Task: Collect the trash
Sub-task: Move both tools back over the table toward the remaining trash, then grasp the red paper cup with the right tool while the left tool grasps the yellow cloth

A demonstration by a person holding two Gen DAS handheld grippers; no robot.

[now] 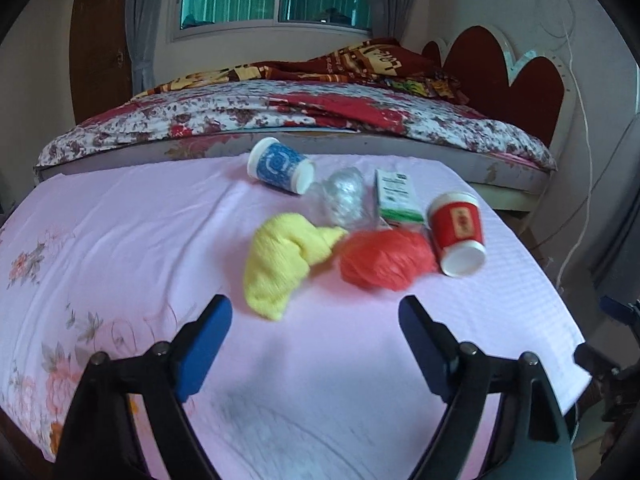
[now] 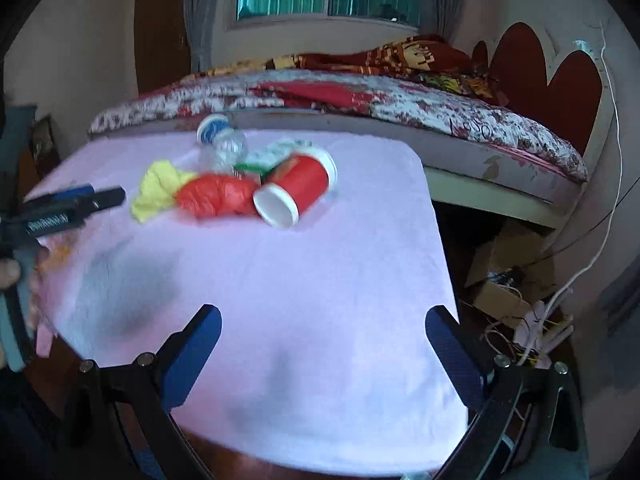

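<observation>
Left gripper (image 1: 316, 320) pitched down over the pink cloth (image 1: 160, 220), jaws spread wide with nothing between them; right gripper (image 2: 324, 328) tilted down likewise, jaws wide and empty. Beyond the left fingertips, left to right: blue cup (image 1: 280, 170) on its side, long axis slanting, mouth toward the right; yellow cloth (image 1: 280, 268) just past the left finger; crumpled clear bottle (image 1: 344, 196); red bag (image 1: 384, 260); green-white carton (image 1: 398, 196). Red cup (image 1: 458, 232) lies farthest right, mouth toward the fingers.
</observation>
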